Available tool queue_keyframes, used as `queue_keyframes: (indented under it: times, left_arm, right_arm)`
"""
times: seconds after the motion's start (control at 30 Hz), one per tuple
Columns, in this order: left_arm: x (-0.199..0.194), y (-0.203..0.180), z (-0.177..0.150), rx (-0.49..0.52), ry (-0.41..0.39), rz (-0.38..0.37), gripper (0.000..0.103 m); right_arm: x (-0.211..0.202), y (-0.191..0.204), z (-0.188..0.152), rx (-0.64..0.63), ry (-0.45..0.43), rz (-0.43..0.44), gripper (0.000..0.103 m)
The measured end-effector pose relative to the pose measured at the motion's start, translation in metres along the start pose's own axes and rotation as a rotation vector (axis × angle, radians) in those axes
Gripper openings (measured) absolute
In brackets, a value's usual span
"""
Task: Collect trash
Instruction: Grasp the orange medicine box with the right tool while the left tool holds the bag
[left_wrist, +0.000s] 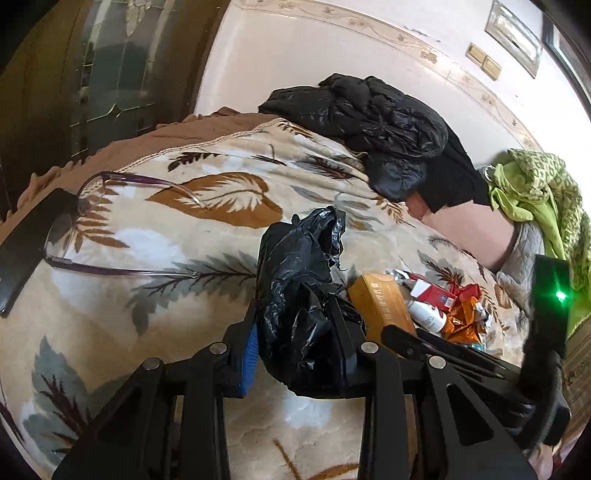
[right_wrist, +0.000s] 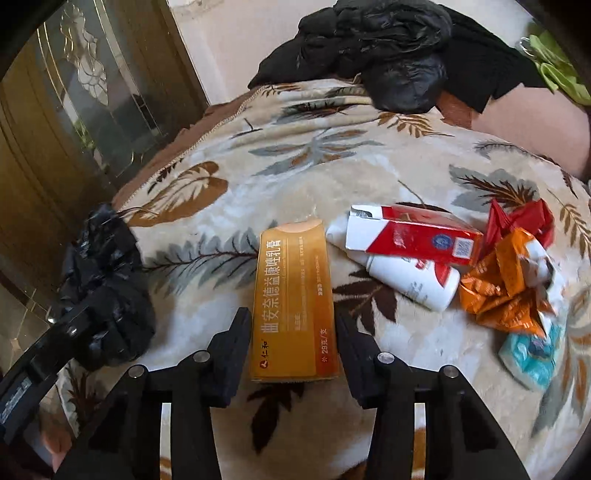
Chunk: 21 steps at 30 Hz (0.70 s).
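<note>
The left gripper (left_wrist: 299, 332) clamps a crumpled black trash bag (left_wrist: 295, 280) above the leaf-print blanket (left_wrist: 147, 240); the right gripper (right_wrist: 293, 332) straddles an orange ointment box (right_wrist: 291, 295), fingers just clear of its sides, beside a red-and-white carton (right_wrist: 417, 238) and wrappers (right_wrist: 506, 288)

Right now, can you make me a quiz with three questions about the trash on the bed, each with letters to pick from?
1. Where is the orange box?
A. between the right gripper's fingers
B. on the black jacket
C. inside the bag

2. What colour is the trash bag?
A. green
B. black
C. white

3. What is the left gripper doing?
A. hanging open over the glasses
B. squeezing the white bottle
C. clamped on the trash bag

Answers:
1. A, the box lies on the blanket with one finger on each side, and a gap shows at each.
2. B, its crinkled plastic is shiny black.
3. C, the bag is bunched between its pads.
</note>
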<state>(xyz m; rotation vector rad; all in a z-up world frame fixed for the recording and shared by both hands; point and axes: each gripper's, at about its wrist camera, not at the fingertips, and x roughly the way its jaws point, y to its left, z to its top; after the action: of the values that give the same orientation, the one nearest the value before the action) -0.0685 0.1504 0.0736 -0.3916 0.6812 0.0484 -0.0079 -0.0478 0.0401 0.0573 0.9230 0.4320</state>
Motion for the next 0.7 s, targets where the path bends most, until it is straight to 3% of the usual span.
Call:
queue_keyframes:
  times: [0.4, 0.7]
  left_arm:
    - [-0.013, -0.042, -0.022, 0.159, 0.023, -0.066, 0.031]
    - [-0.026, -0.066, -0.049, 0.258, 0.044, -0.065, 0.031]
  right_arm:
    - [-0.118, -0.040, -0.071, 0.134, -0.177, -0.026, 0.049]
    - [-0.130, -0.047, -0.088, 0.155, -0.209, -0.039, 0.049]
